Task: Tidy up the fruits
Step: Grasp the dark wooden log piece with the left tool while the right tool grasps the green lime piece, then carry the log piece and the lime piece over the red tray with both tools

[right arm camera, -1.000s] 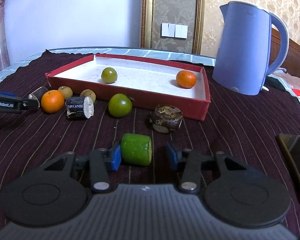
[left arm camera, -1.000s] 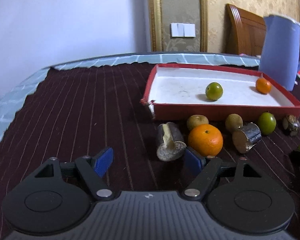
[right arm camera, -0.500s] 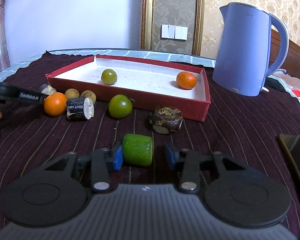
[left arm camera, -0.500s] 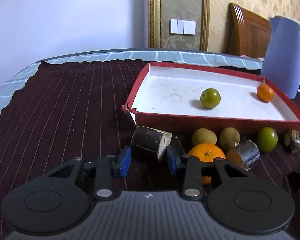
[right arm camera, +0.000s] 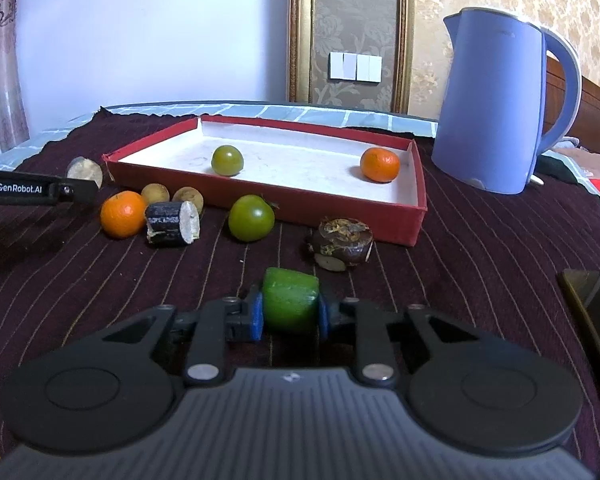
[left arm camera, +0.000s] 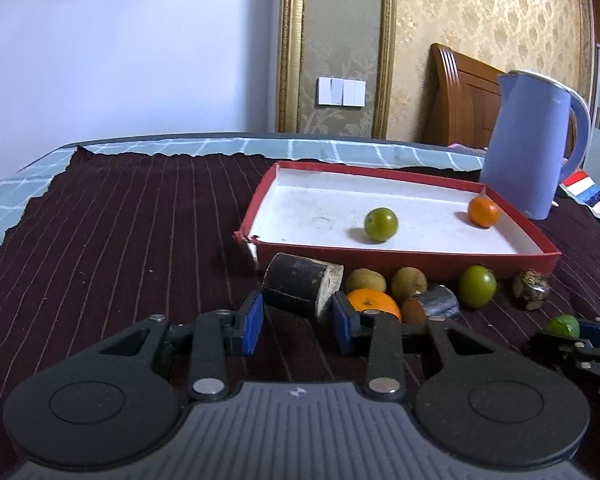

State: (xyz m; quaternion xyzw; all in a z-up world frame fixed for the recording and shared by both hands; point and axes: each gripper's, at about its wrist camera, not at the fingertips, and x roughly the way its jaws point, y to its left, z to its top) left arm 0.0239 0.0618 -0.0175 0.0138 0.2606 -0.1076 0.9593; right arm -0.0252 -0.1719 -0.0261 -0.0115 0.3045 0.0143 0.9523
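My left gripper [left arm camera: 297,318] is shut on a dark cane piece [left arm camera: 300,290] with a pale cut end, held just off the cloth in front of the red tray [left arm camera: 380,254]. In the right wrist view that piece [right arm camera: 85,168] shows at the tip of the left gripper [right arm camera: 66,190]. My right gripper [right arm camera: 290,316] is shut on a green cut piece [right arm camera: 290,296], both blue pads pressed on its sides. Inside the tray lie a green fruit [right arm camera: 227,160] and a small orange [right arm camera: 379,165].
Before the tray lie an orange [right arm camera: 123,214], two brown fruits [right arm camera: 155,194], a second cane piece [right arm camera: 172,220], a green fruit [right arm camera: 251,218] and a dark brown lump [right arm camera: 342,242]. A blue kettle [right arm camera: 496,100] stands right of the tray. A dark object [right arm camera: 588,308] sits at the right edge.
The left jaws closed on the dark cane piece and raised it a little toward the tray. The right jaws closed onto the green piece, which had sat loose between them.
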